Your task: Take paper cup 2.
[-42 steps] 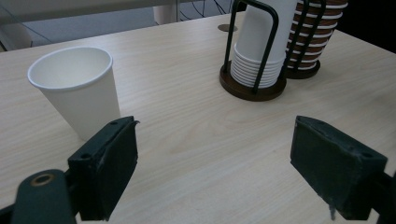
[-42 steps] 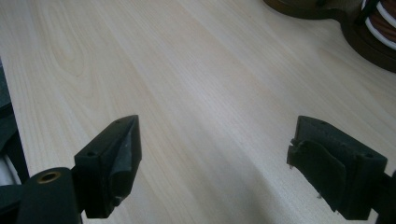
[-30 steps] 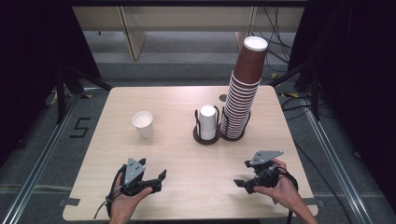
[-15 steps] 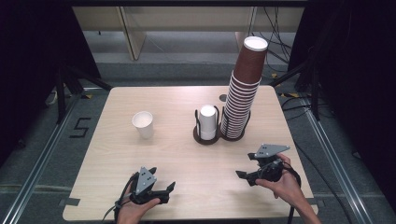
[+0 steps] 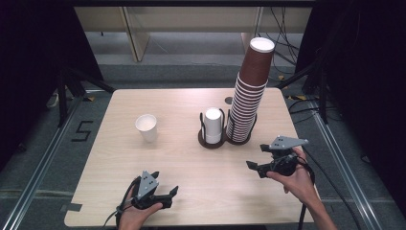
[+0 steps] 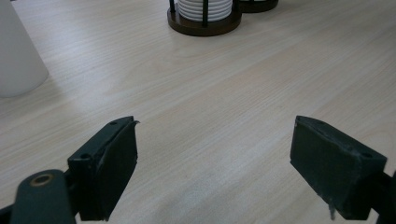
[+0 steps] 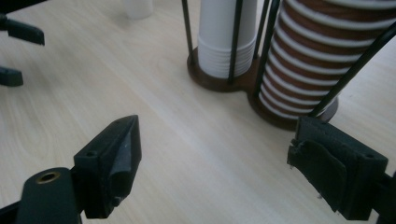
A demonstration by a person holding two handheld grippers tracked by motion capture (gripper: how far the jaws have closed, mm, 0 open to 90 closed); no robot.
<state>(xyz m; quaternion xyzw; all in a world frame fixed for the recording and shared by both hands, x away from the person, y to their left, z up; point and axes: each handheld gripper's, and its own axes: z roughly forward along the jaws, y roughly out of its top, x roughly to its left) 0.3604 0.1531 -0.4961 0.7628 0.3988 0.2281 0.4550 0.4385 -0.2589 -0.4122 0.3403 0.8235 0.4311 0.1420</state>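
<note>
A lone white paper cup (image 5: pixel 146 127) stands on the wooden table (image 5: pixel 110 158), left of centre. A dark two-slot wire holder (image 5: pixel 213 142) carries a short stack of white cups (image 5: pixel 212 123) and a tall stack of brown cups (image 5: pixel 249 96). My left gripper (image 5: pixel 170 197) hovers low near the front edge, open, nothing between its jaws (image 6: pixel 215 172); the white cup (image 6: pixel 18 56) lies ahead to its left. My right gripper (image 5: pixel 256 156) is open and empty (image 7: pixel 215 163), close in front of the white stack (image 7: pixel 226 37) and the brown stack (image 7: pixel 322 51).
Black wire rods (image 7: pixel 236 42) of the holder rise around both stacks. Bare tabletop (image 5: pixel 210 177) lies between the two grippers. The other gripper (image 7: pixel 14 51) shows at the far left in the right gripper view. Cables (image 5: pixel 306 96) run on the floor beyond the right table edge.
The left gripper has drawn back toward the front edge and slightly right. The right gripper has lifted and shifted a little away toward the holder. Cups have not moved.
</note>
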